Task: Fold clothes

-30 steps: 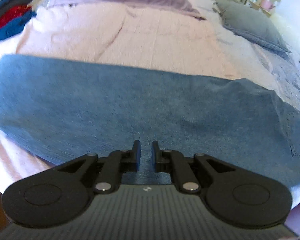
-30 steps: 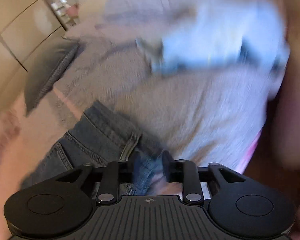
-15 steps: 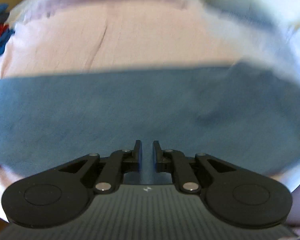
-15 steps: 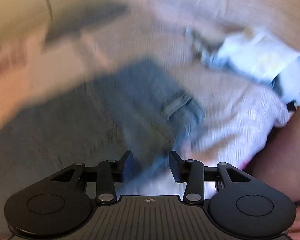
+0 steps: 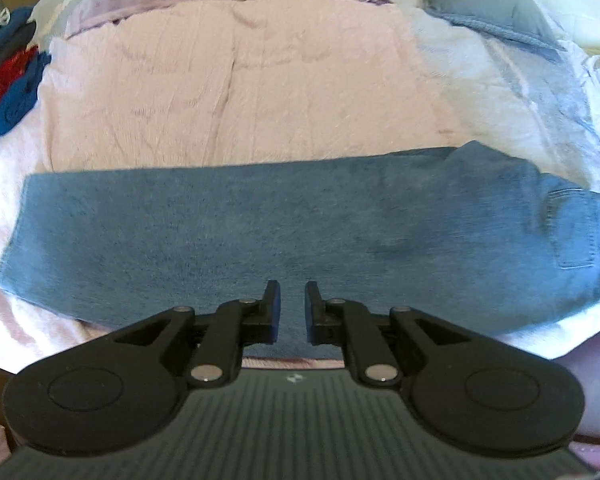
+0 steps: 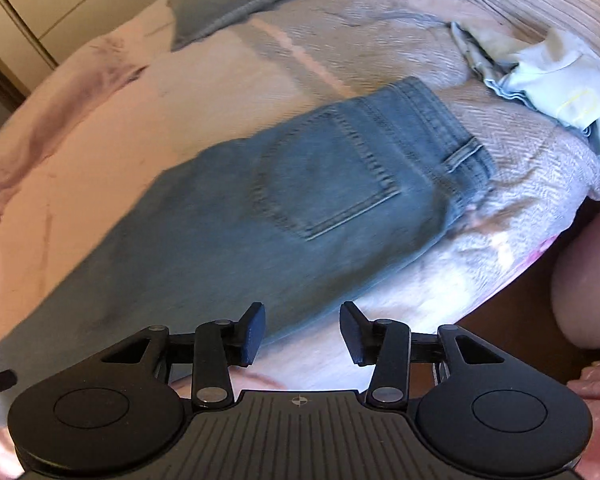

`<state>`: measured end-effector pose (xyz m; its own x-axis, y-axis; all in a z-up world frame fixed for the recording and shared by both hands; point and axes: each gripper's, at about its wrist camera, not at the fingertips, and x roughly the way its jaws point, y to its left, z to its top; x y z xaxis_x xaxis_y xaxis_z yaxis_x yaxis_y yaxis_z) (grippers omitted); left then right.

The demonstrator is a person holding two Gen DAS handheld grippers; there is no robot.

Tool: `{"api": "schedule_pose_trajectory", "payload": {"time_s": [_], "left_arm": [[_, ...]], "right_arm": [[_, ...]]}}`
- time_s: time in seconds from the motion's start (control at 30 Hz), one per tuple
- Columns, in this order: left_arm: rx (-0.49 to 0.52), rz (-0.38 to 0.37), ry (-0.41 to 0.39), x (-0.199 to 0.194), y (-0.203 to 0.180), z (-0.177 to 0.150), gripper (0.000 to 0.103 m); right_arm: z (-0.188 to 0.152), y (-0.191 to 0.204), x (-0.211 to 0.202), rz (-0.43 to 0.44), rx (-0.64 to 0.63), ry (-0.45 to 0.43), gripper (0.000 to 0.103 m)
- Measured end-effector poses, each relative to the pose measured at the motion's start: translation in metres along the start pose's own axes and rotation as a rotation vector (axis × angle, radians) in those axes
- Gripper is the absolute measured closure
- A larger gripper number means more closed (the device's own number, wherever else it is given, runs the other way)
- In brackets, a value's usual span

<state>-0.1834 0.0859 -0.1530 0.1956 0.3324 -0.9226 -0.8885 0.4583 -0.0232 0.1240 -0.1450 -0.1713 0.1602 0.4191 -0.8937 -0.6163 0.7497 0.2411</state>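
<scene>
Blue jeans (image 5: 284, 232) lie flat across the near part of the bed (image 5: 260, 100), laid out as one long band running left to right. Denim is mid-blue and faded, mostly smooth. Leg end is at the left, square-cut; waist end is at the right, with a stitched back pocket (image 6: 328, 172) facing up and a belt loop (image 6: 464, 156) at the waistband. The far edge has a small raised fold toward the right.

Left tool (image 5: 292, 308): fingers nearly together with a narrow gap, nothing between them, sitting over the near edge of the jeans; contact cannot be told.

Right tool (image 6: 302, 334): fingers spread wide, gripping nothing, at the near edge of the jeans near the waist end.

Bed cover is pale pink. A grey pillow (image 5: 488, 4) sits far right, a pile of red and blue clothes (image 5: 8, 80) far left. Crumpled white and light-blue laundry (image 6: 540, 84) lies right of the waistband, apart from it.
</scene>
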Motion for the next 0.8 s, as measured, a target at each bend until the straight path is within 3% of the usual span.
{"api": "schedule_pose_trajectory", "payload": {"time_s": [0.17,0.43,0.8], "left_arm": [[0.026,0.021,-0.050,-0.046,-0.015,0.000,0.083],[-0.007,0.077,-0.110,-0.096,-0.048,-0.024,0.083],[-0.027,0.068,-0.223,-0.156,-0.122,-0.078,0.080]], "right_arm": [[0.005,0.016,-0.032,0.045,-0.072,-0.031,0.054],[0.009,0.017,-0.081,0.099,-0.223,-0.106,0.051],[-0.014,-0.048,-0.128,0.142,-0.257,-0.128,0.050]]}}
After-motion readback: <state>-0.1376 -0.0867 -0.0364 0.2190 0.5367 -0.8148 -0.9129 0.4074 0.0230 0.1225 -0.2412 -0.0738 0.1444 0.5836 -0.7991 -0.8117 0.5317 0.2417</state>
